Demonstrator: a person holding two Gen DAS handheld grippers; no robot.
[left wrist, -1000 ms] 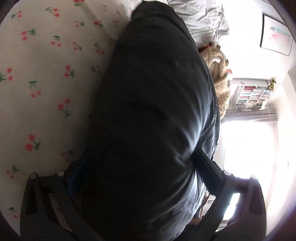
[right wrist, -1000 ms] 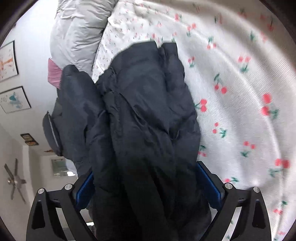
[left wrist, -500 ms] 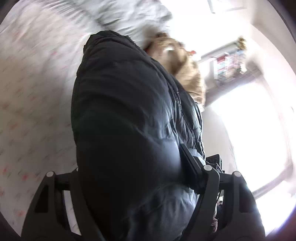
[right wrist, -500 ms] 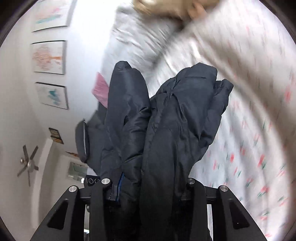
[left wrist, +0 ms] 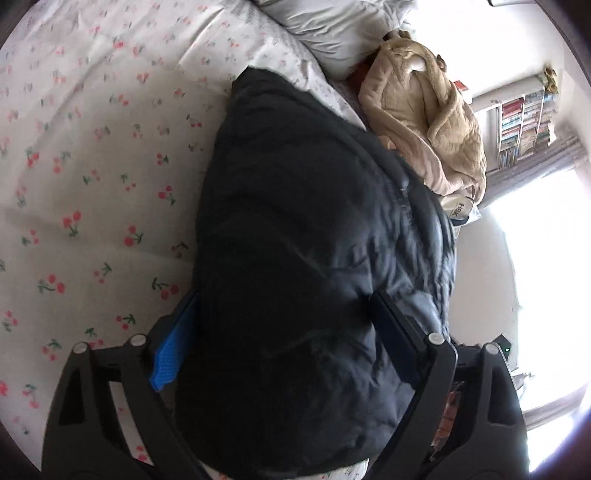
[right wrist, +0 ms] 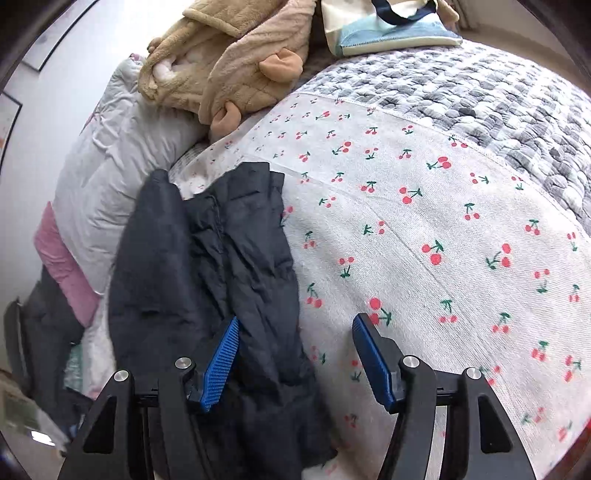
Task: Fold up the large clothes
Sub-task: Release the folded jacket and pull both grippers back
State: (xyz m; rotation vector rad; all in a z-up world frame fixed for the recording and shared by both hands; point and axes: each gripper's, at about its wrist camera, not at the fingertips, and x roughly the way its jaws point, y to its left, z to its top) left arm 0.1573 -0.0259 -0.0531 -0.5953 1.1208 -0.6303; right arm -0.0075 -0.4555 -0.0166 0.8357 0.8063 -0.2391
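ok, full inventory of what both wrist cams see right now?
jacket: 1, black, puffy, on the sheet; fills the left wrist view, left of centre in the right wrist view
sheet: 1, white with red cherries, under the jacket
quilt: 1, grey, beyond the sheet
robe: 1, tan, fleecy, far end of the bed
duvet: 1, pale grey, left of the robe
tote bag: 1, cream and blue, beside the robe
bookshelf: 1, white, by the window
left gripper: black, blue pads, jacket between its jaws
right gripper: black, blue pads, open, jacket edge lying between its jaws
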